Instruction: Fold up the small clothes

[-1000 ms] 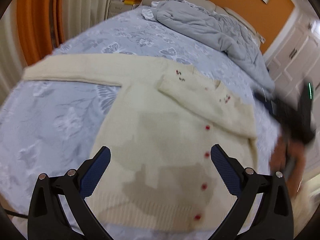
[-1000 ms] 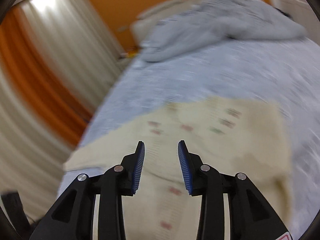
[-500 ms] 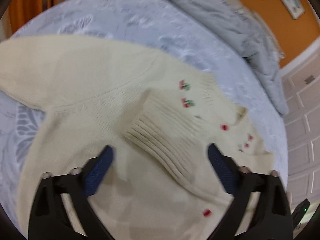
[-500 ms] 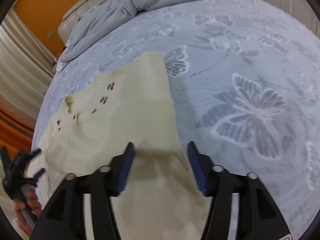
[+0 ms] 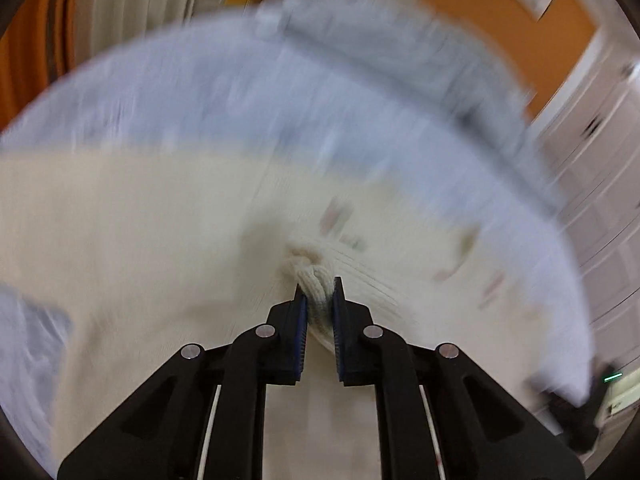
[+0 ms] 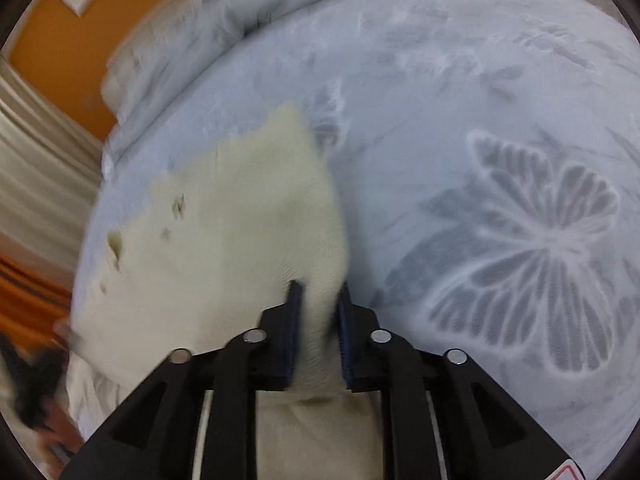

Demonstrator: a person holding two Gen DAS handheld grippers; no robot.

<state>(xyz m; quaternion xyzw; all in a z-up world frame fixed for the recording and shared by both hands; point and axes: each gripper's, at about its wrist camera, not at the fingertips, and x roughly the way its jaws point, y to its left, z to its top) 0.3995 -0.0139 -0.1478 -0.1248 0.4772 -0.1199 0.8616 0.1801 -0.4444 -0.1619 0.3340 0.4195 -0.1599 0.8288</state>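
Pinching cream cardigan (image 5: 160,220) w/ left tongs (image 5: 319,292) & right tongs (image 6: 319,294).

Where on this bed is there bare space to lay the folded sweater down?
Bare sheet lies right of the cream cardigan, around the butterfly print, up to the grey duvet. It is crowded where the left gripper and right gripper pinch the knit.

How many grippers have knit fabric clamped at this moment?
2. The left gripper pinches the ribbed cuff of the cream knitted cardigan; the right gripper pinches its side edge.
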